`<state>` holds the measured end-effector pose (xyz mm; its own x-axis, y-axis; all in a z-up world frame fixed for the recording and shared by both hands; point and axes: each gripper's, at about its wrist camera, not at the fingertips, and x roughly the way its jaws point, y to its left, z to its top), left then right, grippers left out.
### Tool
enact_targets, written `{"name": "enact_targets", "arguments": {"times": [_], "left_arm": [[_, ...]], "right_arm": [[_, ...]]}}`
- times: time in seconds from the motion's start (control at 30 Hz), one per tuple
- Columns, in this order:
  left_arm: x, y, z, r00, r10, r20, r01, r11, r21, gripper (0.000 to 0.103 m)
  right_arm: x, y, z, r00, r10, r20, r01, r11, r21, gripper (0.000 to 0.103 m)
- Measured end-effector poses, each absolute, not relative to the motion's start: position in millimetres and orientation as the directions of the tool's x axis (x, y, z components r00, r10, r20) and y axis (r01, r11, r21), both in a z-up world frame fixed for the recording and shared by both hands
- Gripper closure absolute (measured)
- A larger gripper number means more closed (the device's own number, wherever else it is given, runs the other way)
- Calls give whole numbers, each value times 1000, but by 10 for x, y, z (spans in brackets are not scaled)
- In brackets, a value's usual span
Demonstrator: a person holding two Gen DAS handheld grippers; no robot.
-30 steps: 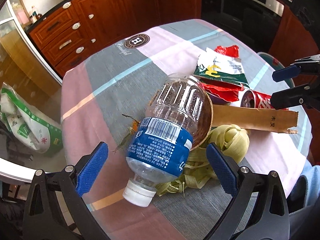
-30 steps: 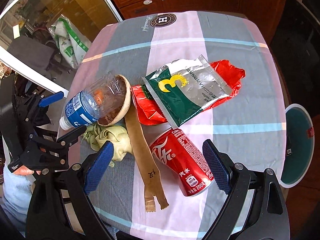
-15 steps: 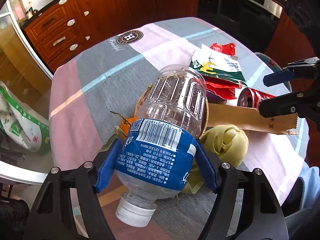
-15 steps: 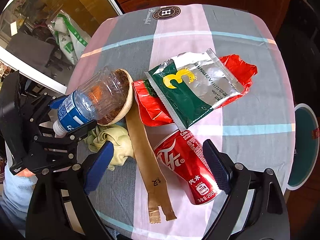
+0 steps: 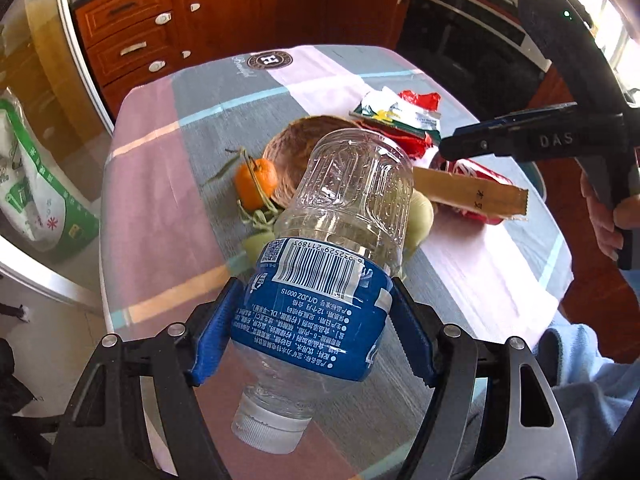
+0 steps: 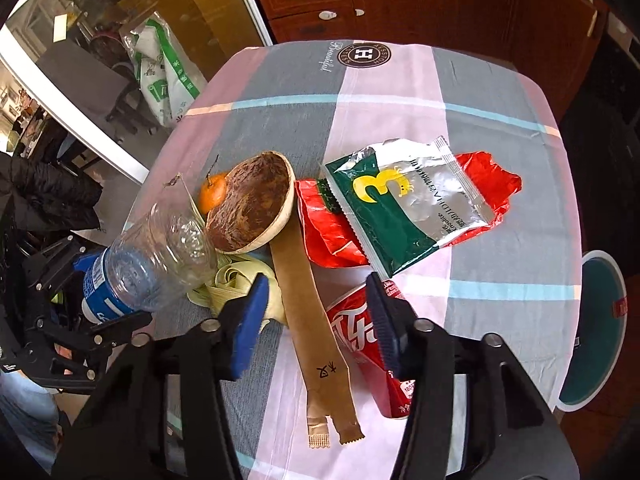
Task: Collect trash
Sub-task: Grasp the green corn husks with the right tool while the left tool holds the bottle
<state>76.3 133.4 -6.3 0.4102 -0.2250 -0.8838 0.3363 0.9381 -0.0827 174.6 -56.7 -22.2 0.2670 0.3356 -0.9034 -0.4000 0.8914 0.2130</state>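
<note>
My left gripper (image 5: pixel 312 312) is shut on a clear plastic bottle (image 5: pixel 332 248) with a blue label, held above the table, cap toward the camera; the bottle also shows in the right wrist view (image 6: pixel 152 264). My right gripper (image 6: pixel 316 320) is partly closed but empty, above the brown paper sleeve (image 6: pixel 316 320), with the red can (image 6: pixel 368 344) beside its right finger. On the table lie a green and silver snack bag (image 6: pixel 404 204), a red wrapper (image 6: pixel 328 224), a coconut shell (image 6: pixel 252 208), an orange (image 5: pixel 256 182) and pale green husks (image 6: pixel 240 284).
The table has a pink and grey cloth (image 6: pixel 360 92). A teal stool (image 6: pixel 596 328) stands to the right of the table. A green and white bag (image 5: pixel 36 192) lies on the floor at the left. Wooden cabinets (image 5: pixel 200 12) stand behind.
My left gripper closed on the bottle and lifted it off the coconut shell, uncovering the orange. My right gripper narrowed and moved over the paper sleeve.
</note>
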Motion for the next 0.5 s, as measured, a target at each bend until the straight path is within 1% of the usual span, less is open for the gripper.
{"name": "enact_targets", "arguments": {"times": [0.07,0.1,0.23,0.37,0.5], "left_arm": [[708,1399,-161,392,-226,-892,314,944,-101,29],[694,1428,-215,382,-225,-896,301,947,-109,29],[668,1528,-343,352,-233,-907,277,951,-137,29],[676,1536,-422,343,-215,-914,281,952,-119,29],[714,1532,-458,340,-213,-916,282,952,-117,29]], "right_arm": [[1746,-460,-278,240,336,-911,-426,880,212,75],[1747,-409,-302,231,333,-914,-437,875,208,76],[1811,-264,-397,208,314,-926,-444,874,197,76],[1870,-199,-484,189,284,-940,-430,884,181,75],[1843,-155,-489,172,290,-942,-433,880,192,73]]}}
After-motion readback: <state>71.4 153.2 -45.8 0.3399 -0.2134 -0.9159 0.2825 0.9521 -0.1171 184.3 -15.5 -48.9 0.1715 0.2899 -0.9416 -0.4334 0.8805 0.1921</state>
